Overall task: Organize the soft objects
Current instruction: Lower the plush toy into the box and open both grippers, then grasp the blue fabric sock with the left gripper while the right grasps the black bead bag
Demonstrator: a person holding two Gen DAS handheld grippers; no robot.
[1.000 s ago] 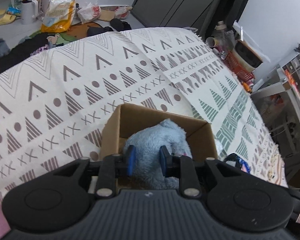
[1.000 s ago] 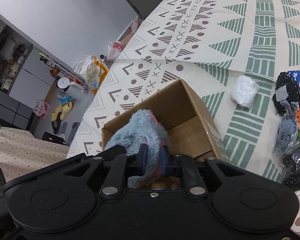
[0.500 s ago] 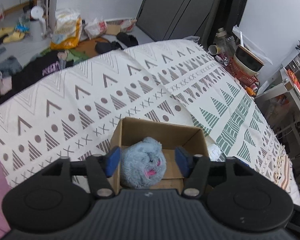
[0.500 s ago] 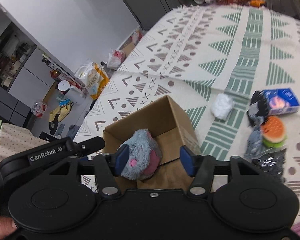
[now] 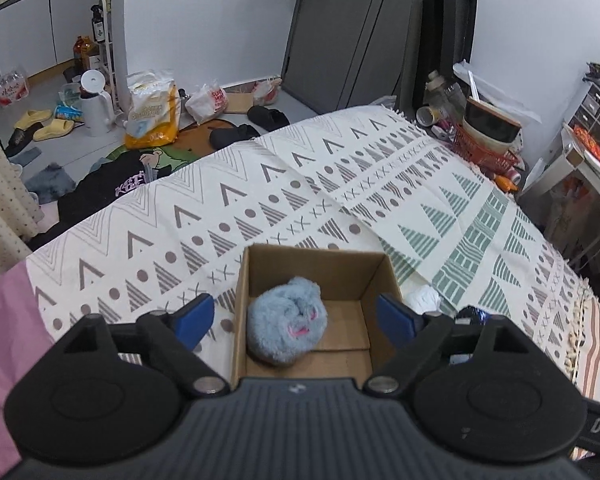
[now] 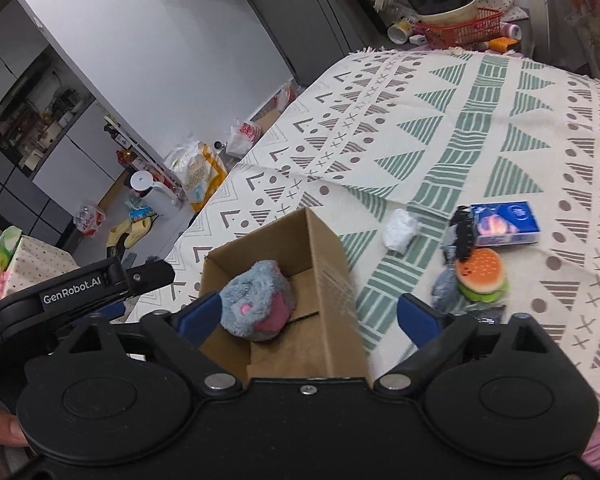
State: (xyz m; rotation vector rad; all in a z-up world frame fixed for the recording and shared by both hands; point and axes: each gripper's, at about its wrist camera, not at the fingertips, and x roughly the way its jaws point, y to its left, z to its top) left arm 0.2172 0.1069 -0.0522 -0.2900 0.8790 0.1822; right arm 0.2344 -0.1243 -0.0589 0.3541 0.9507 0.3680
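Observation:
A fluffy blue plush toy [image 5: 286,318] with pink marks lies inside an open cardboard box [image 5: 256,264] on the patterned bedspread; it also shows in the right wrist view [image 6: 256,304], in the box [image 6: 324,264]. My left gripper [image 5: 296,318] is open and empty, raised above the box. My right gripper [image 6: 308,314] is open and empty above the box too. To the right of the box lie a white wad [image 6: 399,228], a burger plush [image 6: 482,274], a blue packet [image 6: 506,224] and a small grey plush [image 6: 444,292].
The bedspread [image 5: 340,200] covers the bed; pink cloth [image 5: 4,340] lies at its near left. The floor beyond holds bags, slippers and bottles [image 5: 152,108]. A red basket with bowls [image 5: 486,140] stands at the far right corner.
Both grippers have let go of the blue plush, opened wide and risen away from the box. The plush now rests in the box.

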